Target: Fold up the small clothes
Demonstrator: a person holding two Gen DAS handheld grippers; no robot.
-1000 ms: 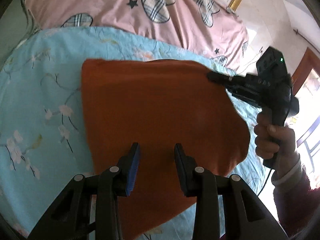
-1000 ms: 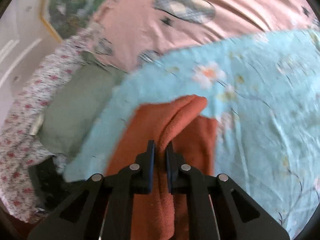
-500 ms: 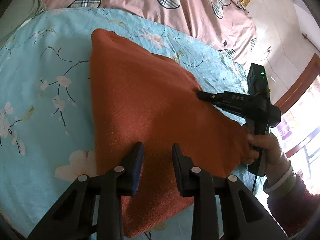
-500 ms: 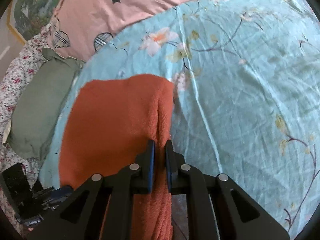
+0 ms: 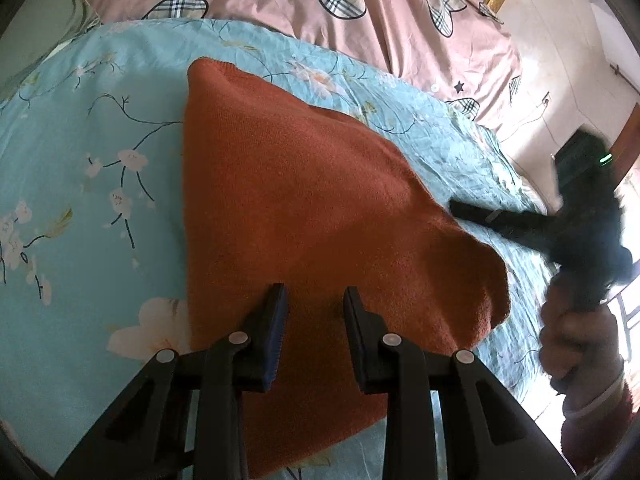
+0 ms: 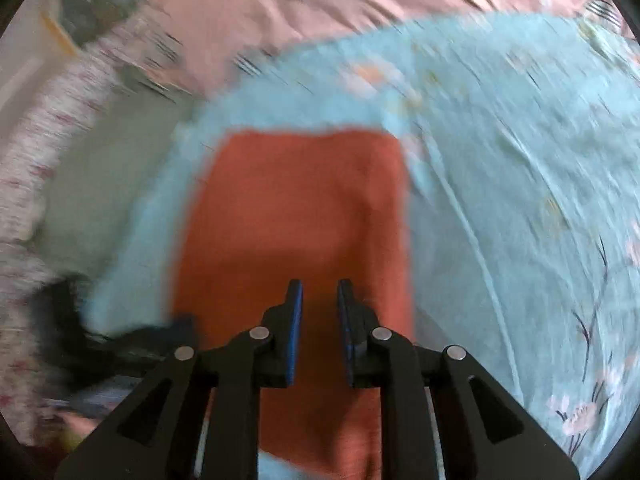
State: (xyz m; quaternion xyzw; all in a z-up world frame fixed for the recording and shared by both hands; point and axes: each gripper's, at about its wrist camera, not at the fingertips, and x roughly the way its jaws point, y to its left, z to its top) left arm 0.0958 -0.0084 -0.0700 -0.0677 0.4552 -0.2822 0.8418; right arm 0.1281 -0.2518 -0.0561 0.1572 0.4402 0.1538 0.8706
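An orange knit garment (image 5: 312, 216) lies folded flat on the light blue floral sheet (image 5: 92, 184). My left gripper (image 5: 314, 300) is open and empty, held over the garment's near edge. In the left wrist view my right gripper (image 5: 460, 210) sits just off the garment's right edge, blurred. In the blurred right wrist view the garment (image 6: 296, 216) lies flat as a rectangle, and my right gripper (image 6: 319, 292) is open and empty above its near end.
A pink quilt with plaid hearts (image 5: 360, 4) lies beyond the blue sheet. A green pillow (image 6: 92, 204) and a floral fabric (image 6: 36, 152) lie to the left in the right wrist view. The bed edge and floor (image 5: 560, 92) are at the right.
My right gripper has opened, let go of the orange garment's fold and pulled back. The garment now lies flat. My left gripper stays open over its near edge.
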